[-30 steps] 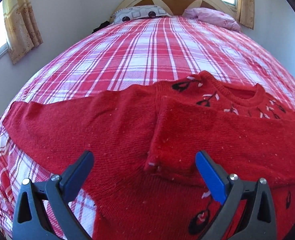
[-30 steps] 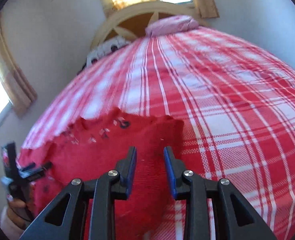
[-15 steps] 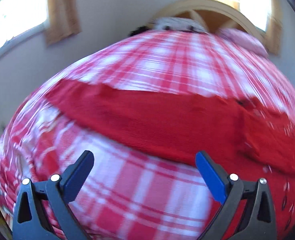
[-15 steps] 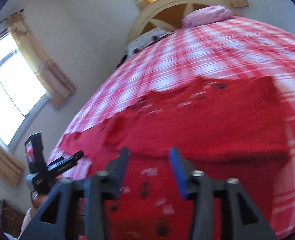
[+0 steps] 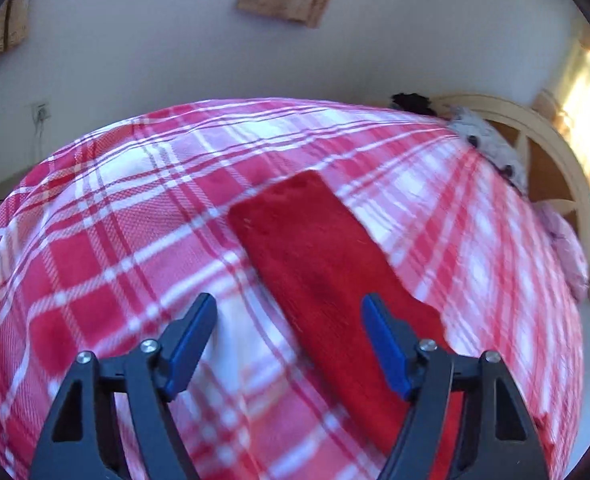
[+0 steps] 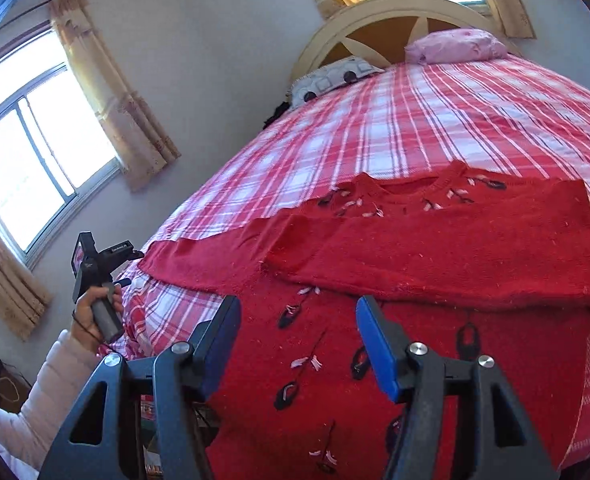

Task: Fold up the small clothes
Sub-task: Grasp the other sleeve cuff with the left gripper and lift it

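While daylight comes through the curtained window [image 6: 35,152] on the left wall, we see the red sweater [image 6: 435,280] spread flat on the plaid bed cover [image 6: 435,120], pillows [image 6: 455,46] by the far headboard. Left gripper [image 5: 289,340], jaws just narrowed yet apart, holds nothing above the outstretched sleeve [image 5: 315,256]. Right gripper [image 6: 297,344], jaws just widened, holds nothing.

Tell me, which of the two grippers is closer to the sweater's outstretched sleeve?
Left. The left gripper hangs open right over the outstretched sleeve, jaws closing in with nothing between them. The right gripper, open, sits over the sweater's body.
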The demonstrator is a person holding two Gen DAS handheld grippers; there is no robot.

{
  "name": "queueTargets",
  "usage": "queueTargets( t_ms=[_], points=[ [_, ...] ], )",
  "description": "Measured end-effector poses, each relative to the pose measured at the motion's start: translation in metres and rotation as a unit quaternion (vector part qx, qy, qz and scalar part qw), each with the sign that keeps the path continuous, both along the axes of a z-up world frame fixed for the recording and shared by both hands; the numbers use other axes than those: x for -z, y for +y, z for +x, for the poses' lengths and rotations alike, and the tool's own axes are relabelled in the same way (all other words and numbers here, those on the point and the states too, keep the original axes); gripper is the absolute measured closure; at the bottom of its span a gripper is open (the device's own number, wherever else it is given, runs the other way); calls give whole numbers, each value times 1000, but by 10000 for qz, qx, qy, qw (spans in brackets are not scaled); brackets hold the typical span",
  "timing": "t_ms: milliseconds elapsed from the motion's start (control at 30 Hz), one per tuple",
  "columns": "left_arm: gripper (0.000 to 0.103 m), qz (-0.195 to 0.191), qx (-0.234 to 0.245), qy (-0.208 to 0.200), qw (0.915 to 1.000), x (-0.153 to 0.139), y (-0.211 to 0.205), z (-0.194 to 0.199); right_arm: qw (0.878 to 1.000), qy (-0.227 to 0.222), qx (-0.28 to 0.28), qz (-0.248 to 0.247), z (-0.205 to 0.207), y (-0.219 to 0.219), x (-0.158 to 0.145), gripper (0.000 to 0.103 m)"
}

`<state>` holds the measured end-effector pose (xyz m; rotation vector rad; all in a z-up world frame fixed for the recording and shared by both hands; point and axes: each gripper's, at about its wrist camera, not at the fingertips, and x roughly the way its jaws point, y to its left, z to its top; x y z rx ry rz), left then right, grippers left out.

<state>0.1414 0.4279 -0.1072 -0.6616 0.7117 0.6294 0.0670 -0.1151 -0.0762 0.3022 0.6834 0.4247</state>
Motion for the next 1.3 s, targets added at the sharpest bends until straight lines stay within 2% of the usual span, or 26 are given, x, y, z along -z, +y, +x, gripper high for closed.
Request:
queueTargets(
  t_ms=[100, 167, 300, 367, 400, 433, 467, 500, 533, 733, 800, 867, 967, 1033, 1067, 1167, 1200, 1300],
  points=[
    [26, -89, -278, 8, 9996, 13, 11, 4, 9999, 113, 92, -39, 1, -4, 4, 42],
    [26, 120, -331, 43, 9994, 11, 9, 6, 9997, 170, 141, -47, 3, -5, 6, 42],
    [26, 586, -282, 542, 9964, 13, 0, 20, 9994, 298, 145, -25, 7, -4, 12, 42],
    [29, 737, -243, 571, 9953, 14, -2, 23, 9994, 339, 117, -29, 8, -2, 15, 42],
    [33, 824, -222, 599, 9945, 15, -4, 24, 9993, 348, 108, -45, 9, 0, 16, 42],
    [42, 868, -219, 607, 9941, 15, -3, 25, 9993, 359, 97, -68, 10, 1, 17, 42],
    [58, 868, -194, 558, 9945, 14, -3, 24, 9992, 376, 93, -90, 10, 1, 17, 42],
    [70, 823, -123, 450, 9955, 13, -3, 24, 9991, 391, 109, -93, 11, 3, 18, 42],
    [87, 726, -20, 339, 9968, 12, -2, 25, 9991, 406, 122, -73, 11, 2, 19, 42],
    [93, 821, 195, 390, 9957, 6, -9, 34, 9986, 439, 281, 78, 8, -9, 19, 42],
    [94, 835, 263, 206, 9960, -5, -18, 31, 9985, 408, 351, 123, 6, -14, 18, 42],
    [94, 1020, 466, -52, 9937, -25, -38, 27, 9981, 384, 451, 180, 4, -21, 19, 42],
    [94, 1766, 1143, -400, 9768, -64, -103, 25, 9971, 437, 553, 290, 5, -29, 20, 42],
    [94, 2031, 1675, -598, 9629, -81, -147, 24, 9960, 497, 629, 398, 6, -34, 22, 42],
    [94, 2073, 1848, -676, 9583, -85, -163, 22, 9956, 517, 655, 438, 6, -36, 23, 42],
    [94, 2189, 2660, -987, 9336, -97, -238, 15, 9951, 514, 717, 449, 4, -41, 22, 42],
    [94, 2189, 2800, -1031, 9290, -99, -253, 13, 9950, 508, 735, 439, 3, -42, 23, 42],
    [94, 2152, 3465, -1238, 9046, -98, -321, 2, 9943, 490, 831, 446, 1, -48, 23, 42]
  ],
)
